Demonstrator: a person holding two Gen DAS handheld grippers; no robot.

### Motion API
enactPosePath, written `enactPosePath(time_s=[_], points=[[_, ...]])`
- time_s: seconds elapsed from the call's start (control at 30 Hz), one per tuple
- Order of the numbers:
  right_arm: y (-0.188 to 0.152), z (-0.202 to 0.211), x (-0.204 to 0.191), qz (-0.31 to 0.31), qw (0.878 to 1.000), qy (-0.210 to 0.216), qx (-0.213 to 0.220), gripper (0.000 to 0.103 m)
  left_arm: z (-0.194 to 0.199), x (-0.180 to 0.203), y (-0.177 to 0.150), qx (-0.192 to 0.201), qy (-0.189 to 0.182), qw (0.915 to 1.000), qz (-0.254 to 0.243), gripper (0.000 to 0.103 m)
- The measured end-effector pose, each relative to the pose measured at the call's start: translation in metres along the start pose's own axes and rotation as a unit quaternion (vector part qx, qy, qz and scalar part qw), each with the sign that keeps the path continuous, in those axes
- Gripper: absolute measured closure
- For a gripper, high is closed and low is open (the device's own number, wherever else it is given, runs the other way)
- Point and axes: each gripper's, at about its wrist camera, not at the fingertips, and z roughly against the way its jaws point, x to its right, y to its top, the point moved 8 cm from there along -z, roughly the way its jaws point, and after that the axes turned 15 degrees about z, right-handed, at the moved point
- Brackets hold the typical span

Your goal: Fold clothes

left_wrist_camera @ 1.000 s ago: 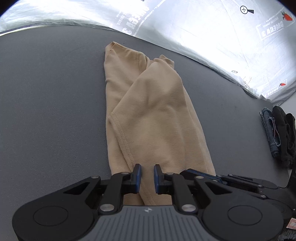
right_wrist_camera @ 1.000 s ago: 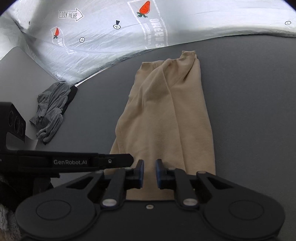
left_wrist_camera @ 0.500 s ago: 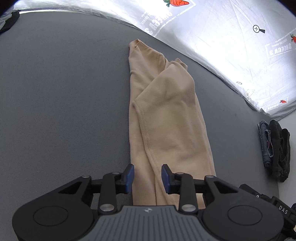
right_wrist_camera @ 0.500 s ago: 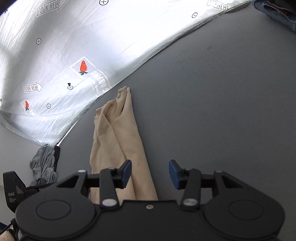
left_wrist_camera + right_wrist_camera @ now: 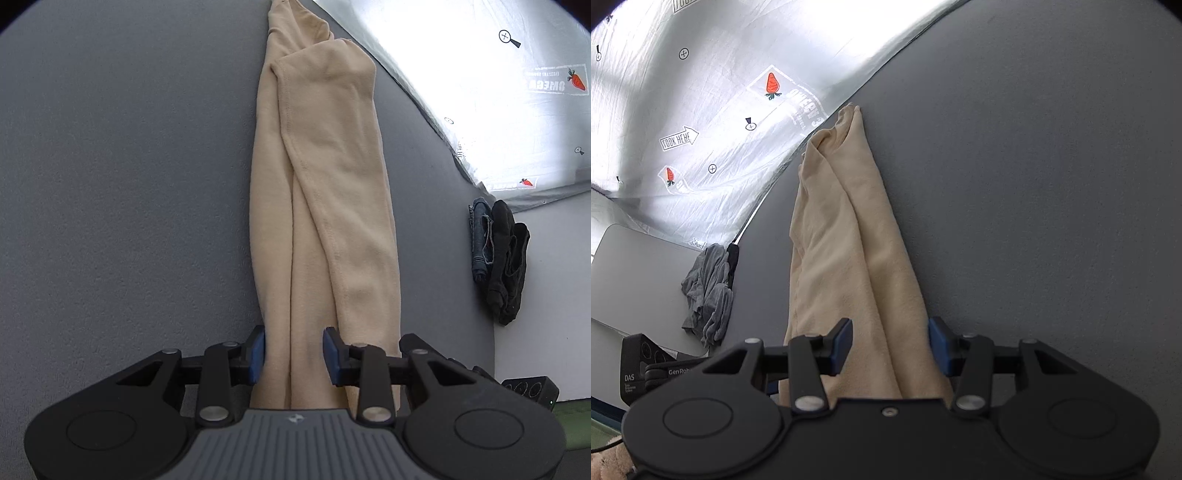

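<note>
Beige garment (image 5: pixel 325 206) | between both spread claws: left (image 5: pixel 294 351), right (image 5: pixel 890 341) | contact unclear

The near end of the beige garment (image 5: pixel 325 206) was hidden under the body of the left tool (image 5: pixel 294 350); in the right wrist view its near end also went under the right tool (image 5: pixel 890 341); the far tip was cut by the top edge in the left view; the small print on the silver sheet (image 5: pixel 701 110) was too blurred to read.
</note>
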Motion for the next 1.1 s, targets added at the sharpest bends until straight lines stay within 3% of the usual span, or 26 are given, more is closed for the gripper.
enactPosePath(time_s=[0.1, 0.33, 0.5, 0.67, 0.7, 0.73, 0.77, 0.93, 1.1], points=[[-0.006, 0.003, -0.002, 0.012, 1.000, 0.012, -0.012, 0.056, 0.000, -0.011, -0.015, -0.021, -0.024, 0.9992, 0.023, 0.068], [-0.018, 0.012, 0.001, 0.009, 0.999, 0.039, -0.030, 0.056, 0.004, -0.021, -0.031, -0.027, -0.041, 0.9983, 0.030, 0.068], [-0.023, 0.013, 0.004, -0.008, 0.998, 0.055, -0.037, 0.065, 0.002, -0.023, -0.035, -0.053, -0.050, 0.9967, 0.035, 0.068], [-0.021, 0.005, 0.002, -0.016, 0.997, 0.055, -0.044, 0.068, -0.006, -0.005, -0.037, -0.059, -0.035, 0.9973, -0.027, 0.070], [-0.020, 0.003, 0.001, -0.011, 0.998, 0.050, -0.045, 0.072, -0.007, -0.002, -0.037, -0.056, -0.031, 0.9973, -0.037, 0.076], [-0.019, 0.000, -0.001, -0.003, 0.998, 0.041, -0.048, 0.090, -0.009, 0.000, -0.037, -0.052, -0.024, 0.9973, -0.047, 0.083], [-0.018, -0.003, -0.003, 0.009, 0.998, 0.029, -0.053, 0.092, -0.010, 0.003, -0.037, -0.050, -0.019, 0.9970, -0.057, 0.086], [-0.012, 0.007, -0.021, 0.060, 0.998, 0.011, -0.030, 0.095, 0.007, 0.022, -0.043, -0.032, -0.043, 0.9946, -0.088, 0.089], [-0.002, 0.043, -0.025, 0.052, 0.998, 0.020, 0.015, 0.095, 0.028, 0.034, -0.062, -0.032, -0.068, 0.9936, -0.085, 0.091]])
